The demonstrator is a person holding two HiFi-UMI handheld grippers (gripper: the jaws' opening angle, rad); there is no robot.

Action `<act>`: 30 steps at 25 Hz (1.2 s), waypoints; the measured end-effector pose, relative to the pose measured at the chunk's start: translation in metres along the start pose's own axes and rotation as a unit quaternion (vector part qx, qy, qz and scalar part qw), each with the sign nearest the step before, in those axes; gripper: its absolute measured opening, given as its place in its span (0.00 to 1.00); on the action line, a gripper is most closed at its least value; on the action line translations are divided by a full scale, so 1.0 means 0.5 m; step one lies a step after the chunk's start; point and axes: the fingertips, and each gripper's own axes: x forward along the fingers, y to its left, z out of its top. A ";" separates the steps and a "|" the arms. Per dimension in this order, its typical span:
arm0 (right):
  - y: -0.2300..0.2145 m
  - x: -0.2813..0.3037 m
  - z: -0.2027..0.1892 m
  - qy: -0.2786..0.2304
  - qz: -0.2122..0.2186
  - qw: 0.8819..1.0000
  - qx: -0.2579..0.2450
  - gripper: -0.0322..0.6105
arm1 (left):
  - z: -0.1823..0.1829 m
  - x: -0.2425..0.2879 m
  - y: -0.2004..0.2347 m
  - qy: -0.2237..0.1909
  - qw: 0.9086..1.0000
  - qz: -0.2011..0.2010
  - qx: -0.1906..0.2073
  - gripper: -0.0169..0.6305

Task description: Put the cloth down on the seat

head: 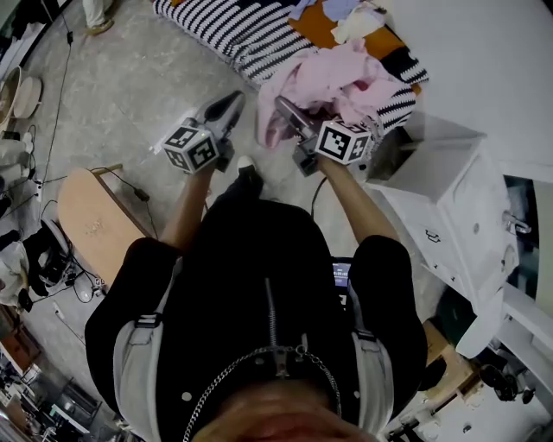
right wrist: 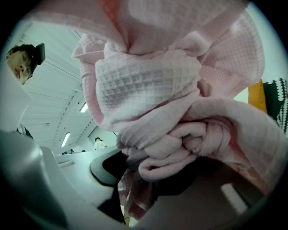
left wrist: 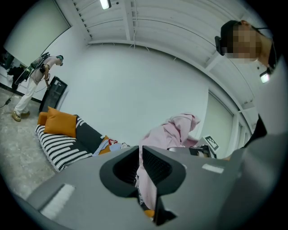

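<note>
- The step in hand, as I judge it, is the carry: the pink cloth (head: 350, 78) is hanging in the air off the right tool (head: 285, 107), not yet lying on the seat (head: 216, 26).
- The right tool is pinching a thick bunched fold of the cloth. In the right gripper view the waffle-weave fabric is filling nearly the whole picture and spilling over both jaws.
- The left tool (head: 232, 102) is showing its jaws pressed together at the tips. They are gripping nothing, and it is standing just beside the cloth's hanging edge, apart from it.
- The cloth is hanging partly over the near edge of the black-and-white striped seat and partly over the floor (head: 130, 86). The seat is already carrying an orange cushion (left wrist: 60, 122) and some other fabric.
- The next move is probably calling for the bundle to go further over the striped cushion and lower, until the fabric is resting there. Then the right jaws would spread, so nothing slides off to the floor.
- No brand, label or writing is showing legibly. The marker cubes (head: 192, 147) are bearing only black-and-white square patterns, and the small screen (head: 341, 276) at the person's waist is too small to read.
</note>
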 end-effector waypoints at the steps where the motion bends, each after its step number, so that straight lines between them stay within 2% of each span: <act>1: -0.004 0.011 0.008 -0.001 0.001 1.000 0.000 0.32 | 0.007 0.008 0.012 0.000 1.000 0.000 0.000 0.06; 13: -0.039 0.138 0.090 -0.017 0.002 1.000 -0.006 0.32 | 0.070 0.072 0.140 0.009 1.000 -0.005 -0.003 0.06; 19: -0.063 0.229 0.123 -0.016 -0.003 1.000 -0.003 0.32 | 0.110 0.096 0.234 0.009 1.000 -0.005 -0.008 0.06; 30: -0.074 0.276 0.133 -0.020 -0.009 1.000 0.003 0.32 | 0.116 0.101 0.280 0.023 1.000 -0.001 0.007 0.05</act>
